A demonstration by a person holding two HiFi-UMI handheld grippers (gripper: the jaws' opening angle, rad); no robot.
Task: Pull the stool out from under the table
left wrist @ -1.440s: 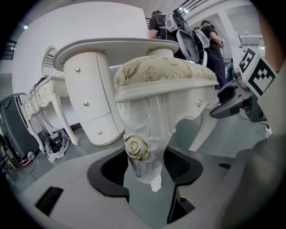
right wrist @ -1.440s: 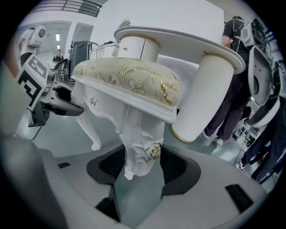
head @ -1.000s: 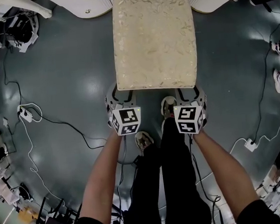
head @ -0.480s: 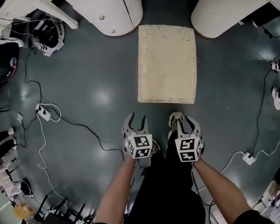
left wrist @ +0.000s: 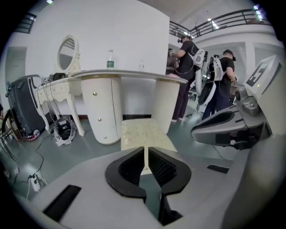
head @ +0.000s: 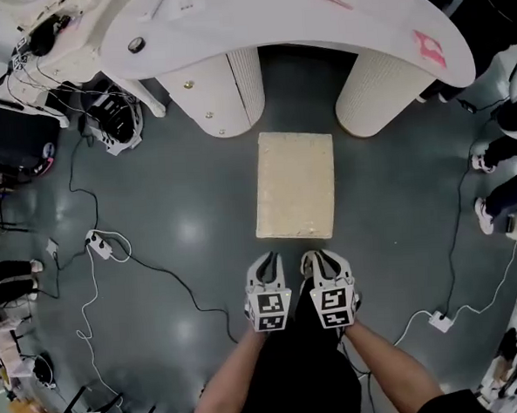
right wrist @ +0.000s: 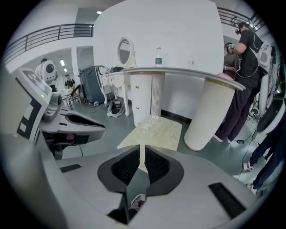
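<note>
Stool (head: 295,184) near 2 table pedestals (head: 379,87)

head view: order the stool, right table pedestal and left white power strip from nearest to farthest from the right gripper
1. stool, just ahead of the right gripper
2. right table pedestal, beyond the stool, to the right
3. white power strip, far left on the floor

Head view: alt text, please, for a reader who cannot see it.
Seen from above, a cream padded stool stands on the grey floor, out from under the white table, before its two pedestals. Nearer the camera, the left gripper and right gripper hang side by side, apart from it, their jaws just closed, nothing between them.
</note>
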